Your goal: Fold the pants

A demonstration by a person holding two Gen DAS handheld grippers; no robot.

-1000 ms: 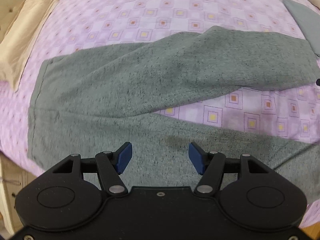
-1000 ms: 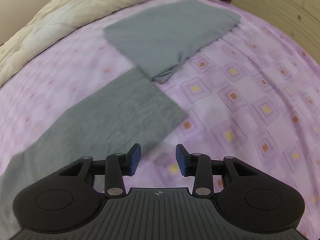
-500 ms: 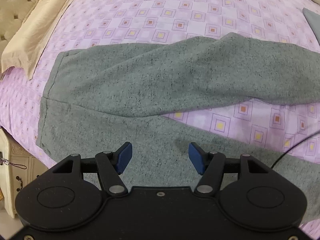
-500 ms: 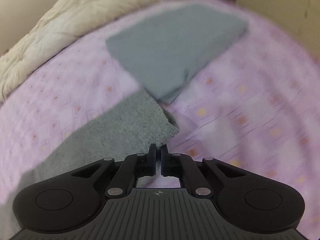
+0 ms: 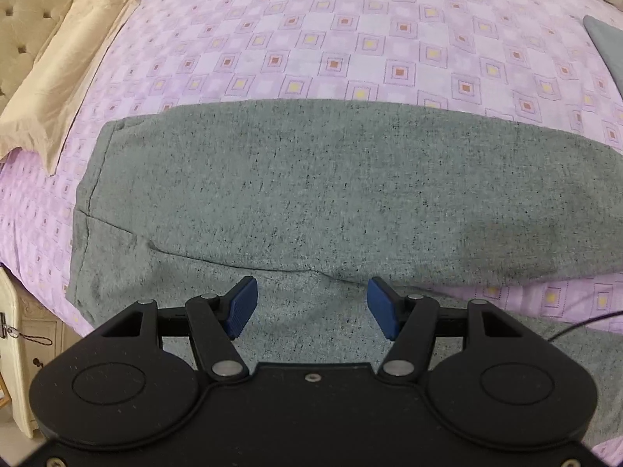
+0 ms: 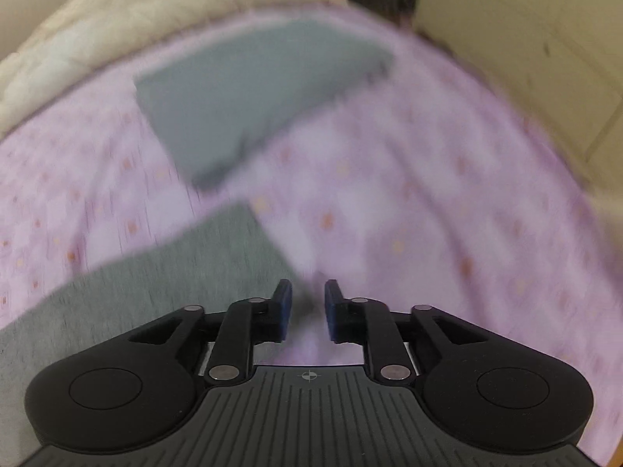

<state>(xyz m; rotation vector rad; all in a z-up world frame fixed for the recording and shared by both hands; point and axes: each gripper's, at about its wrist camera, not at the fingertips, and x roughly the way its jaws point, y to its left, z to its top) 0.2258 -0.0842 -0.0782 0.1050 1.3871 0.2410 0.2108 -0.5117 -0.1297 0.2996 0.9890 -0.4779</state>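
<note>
Left wrist view: looking steeply down at the bed (image 5: 311,39), which has a lilac sheet printed with little squares.
Pants (image 5: 311,194): grey flecked ones, spread flat across the bed, waistband end toward the left of this view. One leg lies over most of the other now, so only a sliver of sheet shows between them at the right.
Left gripper (image 5: 311,305): jaws parted pretty wide, nothing between them, hanging over the nearer leg just below the edge of the upper one. No grip on the fabric.
Pillow (image 5: 66,70): beige, at the upper left beside a tufted headboard (image 5: 23,7).
Cable (image 5: 576,327): thin black one trailing over the fabric at the right.
Right wrist view: quite blurry, so take the details loosely.
Right gripper (image 6: 307,307): jaws have just been opening again and show a narrow gap with only sheet behind it, so it's not holding anything. The hem end of the pants (image 6: 175,272) sits just to the left of the jaws; I can't tell if the left finger touches it.
Folded grey cloth (image 6: 249,101): separate piece lying farther up the bed, apart from the pants.
Cream duvet (image 6: 117,31): bunched along the far edge.
</note>
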